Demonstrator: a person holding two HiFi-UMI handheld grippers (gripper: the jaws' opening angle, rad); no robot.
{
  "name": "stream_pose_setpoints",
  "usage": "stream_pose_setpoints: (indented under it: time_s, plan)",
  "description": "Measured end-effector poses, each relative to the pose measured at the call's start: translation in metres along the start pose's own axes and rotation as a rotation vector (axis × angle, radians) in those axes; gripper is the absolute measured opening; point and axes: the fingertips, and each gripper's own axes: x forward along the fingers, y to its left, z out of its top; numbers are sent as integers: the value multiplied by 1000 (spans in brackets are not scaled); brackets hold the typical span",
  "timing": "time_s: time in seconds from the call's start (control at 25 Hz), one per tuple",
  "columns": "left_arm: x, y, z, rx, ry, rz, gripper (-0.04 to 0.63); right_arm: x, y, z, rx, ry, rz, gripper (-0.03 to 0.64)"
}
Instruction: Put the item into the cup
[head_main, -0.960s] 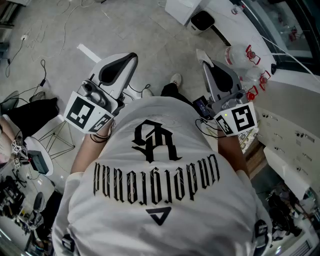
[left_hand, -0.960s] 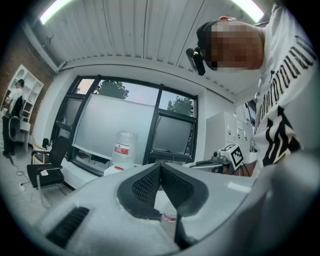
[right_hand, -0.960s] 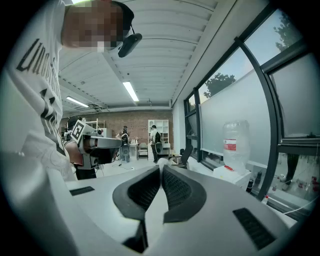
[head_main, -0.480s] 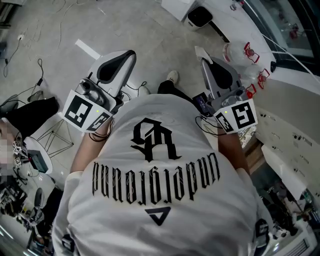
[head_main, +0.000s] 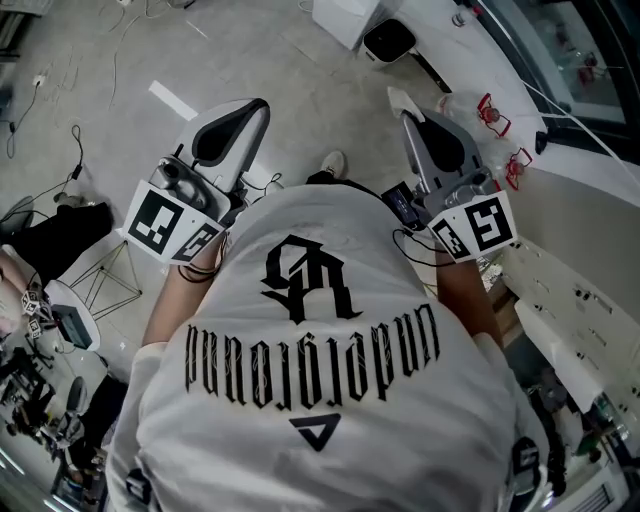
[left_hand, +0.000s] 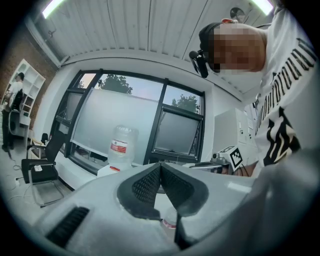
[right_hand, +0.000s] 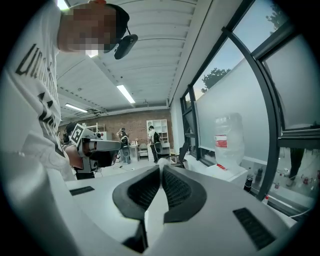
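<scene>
standing over bare floor, the person holds both grippers out at chest height. no cup shows in any view, so the step in hand looks like carrying the item to wherever the cup stands.

the right gripper has its jaws pressed nearly together on a thin white item. its end pokes past the tips at the upper middle of the head view, and what kind of thing it is cannot be made out. the left gripper has its jaws closed tip to tip with nothing between them. a jug stands by the window at the right of the right gripper view.

to do this well, the squeeze on so slight a thing should be firm and the right gripper moved smoothly, since a thin piece could slip or flutter loose. once the cup is found, the tips should come right above its mouth, pointing down, and part only when the item hangs inside the rim. the free left gripper could steady the cup.
</scene>
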Motion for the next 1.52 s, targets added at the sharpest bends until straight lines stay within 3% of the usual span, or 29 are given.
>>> stream_pose_setpoints:
  time_s: [0.4,0.72,1.04,1.52]
  plan:
    - [65,-16,-5,6,11,14,14,-10,-64,-2,-2,-5,36,25]
    - [73,1,-11,-8,35,34,15,10,-72,-8,5,8,58,25]
    - [91,45,-1,-8,31,-24,14,45,-89,2,14,9,-6,25]
    - [97,155,29,-1,21,-131,14,146,-89,29,7,2,-93,25]
